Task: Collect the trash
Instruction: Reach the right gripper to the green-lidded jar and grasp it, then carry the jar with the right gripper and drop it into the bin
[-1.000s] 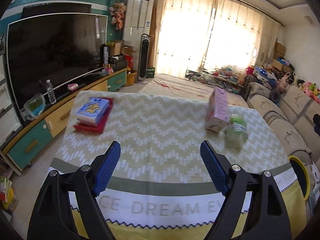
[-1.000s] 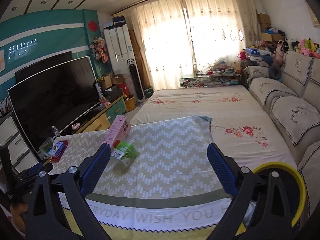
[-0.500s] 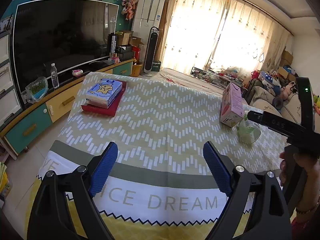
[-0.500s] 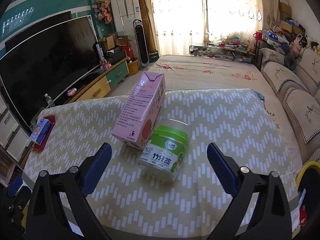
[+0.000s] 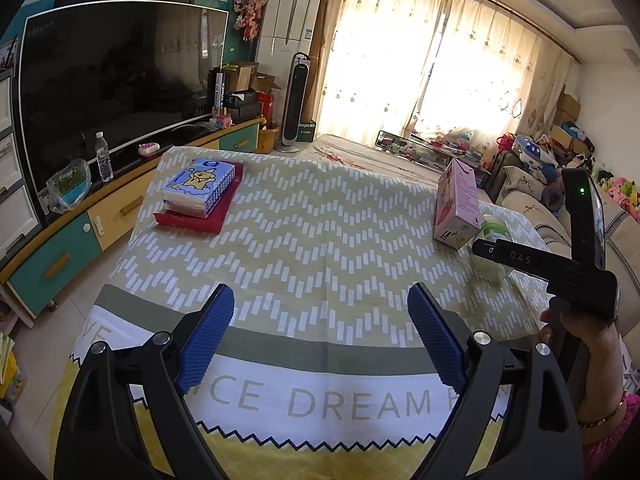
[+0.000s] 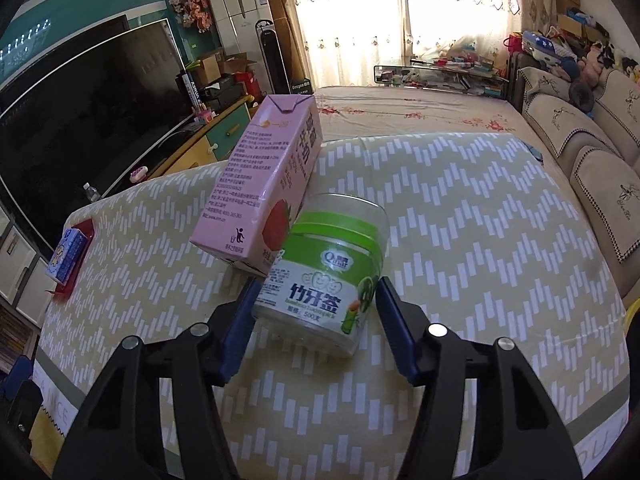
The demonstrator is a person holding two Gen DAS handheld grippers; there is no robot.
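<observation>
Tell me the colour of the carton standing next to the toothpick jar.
Pink carton, with a red strawberry near its base; clearest in the right wrist view.

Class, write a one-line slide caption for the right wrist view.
Right tongs straddle a green-labelled jar beside a pink carton.

A zigzag cloth (image 5: 320, 224) covers the table; a tissue pack (image 5: 199, 188) lies on a red tray (image 5: 192, 222) near its far left corner; beyond, a TV (image 5: 116, 76) stands on a cabinet (image 5: 60, 240) with a water bottle (image 5: 104, 157) upon it; a tower fan (image 5: 298, 98) stands by the curtains (image 5: 420, 72); a sofa (image 6: 588, 140) runs along the right.
</observation>
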